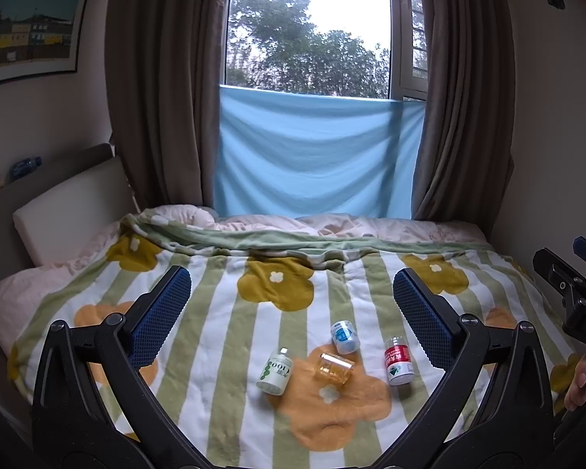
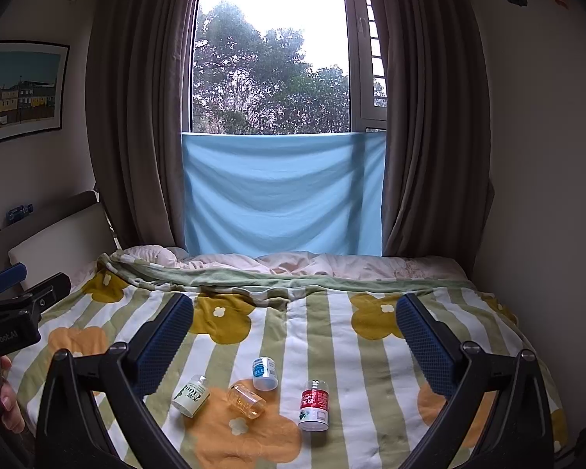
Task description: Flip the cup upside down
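A small clear amber cup (image 1: 333,367) lies on its side on the flowered blanket, also in the right wrist view (image 2: 246,400). Around it are a white-green bottle (image 1: 275,370) lying down, a blue-labelled white bottle (image 1: 345,337) and a red-labelled bottle (image 1: 398,359). My left gripper (image 1: 291,308) is open and empty, held above and short of the cup. My right gripper (image 2: 293,332) is open and empty, likewise above the bottles. The right gripper's body shows at the right edge of the left view (image 1: 578,297).
The striped flower blanket (image 1: 215,332) covers the bed; a rumpled pink duvet (image 1: 332,222) lies at the far side. A headboard (image 1: 70,199) is on the left. Curtains and a blue cloth (image 1: 316,156) hang at the window; a wall is on the right.
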{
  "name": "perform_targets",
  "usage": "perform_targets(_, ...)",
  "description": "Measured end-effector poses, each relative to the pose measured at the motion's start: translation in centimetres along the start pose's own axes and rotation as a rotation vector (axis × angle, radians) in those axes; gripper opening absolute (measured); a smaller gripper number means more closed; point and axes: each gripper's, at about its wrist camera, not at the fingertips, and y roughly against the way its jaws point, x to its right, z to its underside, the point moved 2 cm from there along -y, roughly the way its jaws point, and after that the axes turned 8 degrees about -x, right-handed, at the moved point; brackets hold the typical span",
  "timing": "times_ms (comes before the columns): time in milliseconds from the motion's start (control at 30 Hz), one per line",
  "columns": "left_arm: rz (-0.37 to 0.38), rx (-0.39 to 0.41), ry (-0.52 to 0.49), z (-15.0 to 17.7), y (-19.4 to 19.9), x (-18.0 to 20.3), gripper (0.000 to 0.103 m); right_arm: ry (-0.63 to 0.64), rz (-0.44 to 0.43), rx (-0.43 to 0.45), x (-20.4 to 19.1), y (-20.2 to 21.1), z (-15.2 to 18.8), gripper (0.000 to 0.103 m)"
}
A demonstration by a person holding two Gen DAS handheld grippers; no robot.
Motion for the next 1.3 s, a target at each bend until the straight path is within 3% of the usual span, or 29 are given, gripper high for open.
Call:
perform_targets(900,0.01,-0.041,0.015,0.0,-2.2,-0.2,0.103,0.002,-0.001,-0.025,-0.1,-1.1,0.1,0.103)
perform_targets(1067,0.019,-0.134,0.045,0.8,-4.6,-0.7,0.103,0.011,-0.016,-0.072,-0.1,-2.8,0.5,0.103)
perform_targets(1300,0.031,-0.412,0.094,4.5,-10.9,-1.4,0.103,0.064,-0.089,-0.266,-1.0,-8.6,2.1,0.103)
